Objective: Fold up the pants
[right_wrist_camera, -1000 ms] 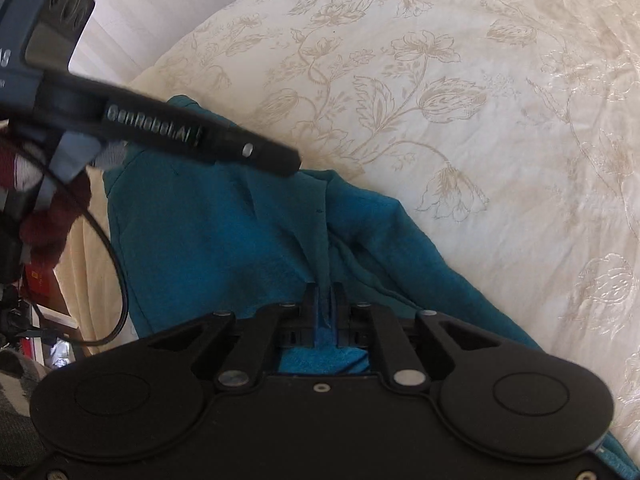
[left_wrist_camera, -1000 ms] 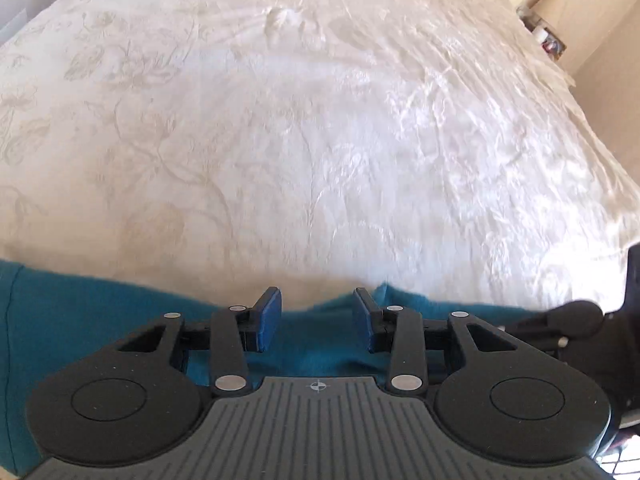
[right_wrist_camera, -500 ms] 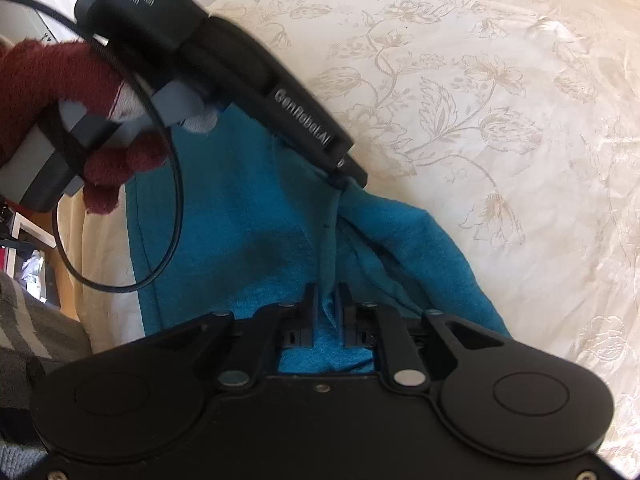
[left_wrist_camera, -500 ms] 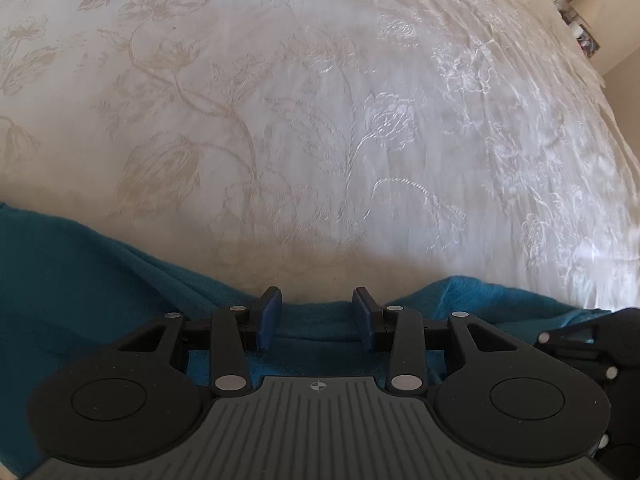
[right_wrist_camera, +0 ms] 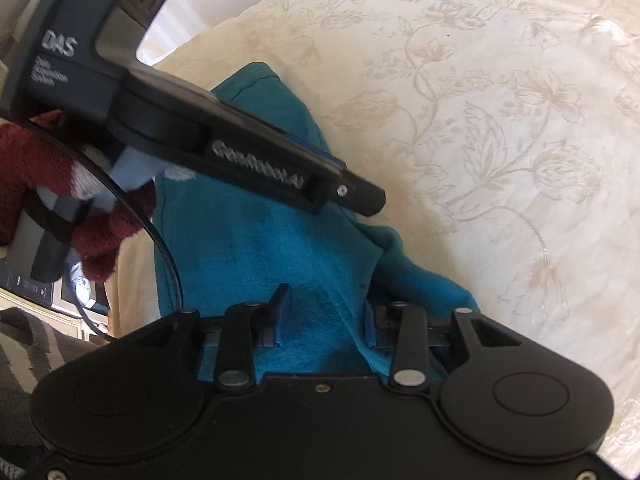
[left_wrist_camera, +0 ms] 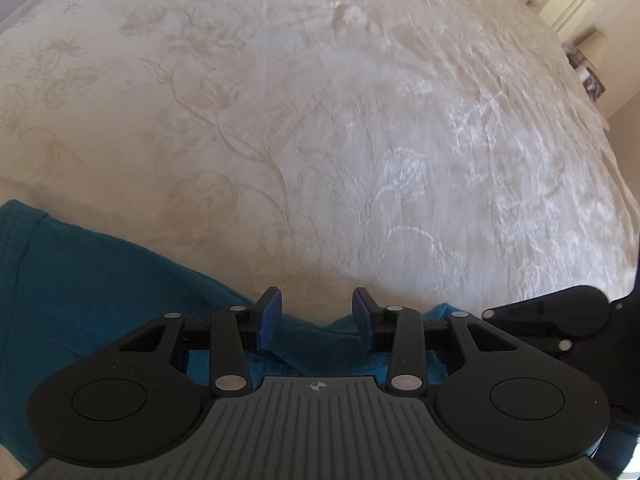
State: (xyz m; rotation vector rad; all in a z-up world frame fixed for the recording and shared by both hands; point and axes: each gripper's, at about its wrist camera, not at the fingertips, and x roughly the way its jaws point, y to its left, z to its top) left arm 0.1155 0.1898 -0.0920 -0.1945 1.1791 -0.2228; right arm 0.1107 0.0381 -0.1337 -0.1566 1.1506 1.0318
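Note:
The teal pants (right_wrist_camera: 256, 240) lie bunched on the cream bedspread (right_wrist_camera: 480, 120) near the bed's edge. In the left wrist view they (left_wrist_camera: 92, 280) fill the lower left. My left gripper (left_wrist_camera: 316, 314) is open just above the pants' far edge, nothing between its blue pads. From the right wrist view the left gripper (right_wrist_camera: 360, 196) reaches across the pants from the left. My right gripper (right_wrist_camera: 326, 312) is open over the pants, with cloth lying between and under its spread fingers.
The floral bedspread (left_wrist_camera: 320, 120) stretches far ahead and to the right. A headboard and shelf (left_wrist_camera: 580, 40) are at the far right. The bed's edge and floor items (right_wrist_camera: 60, 300) are at the left, beside the gloved hand (right_wrist_camera: 100, 240).
My right gripper has opened and let go of the pants. My left gripper stays open and has lifted and tilted back, showing more of the bed.

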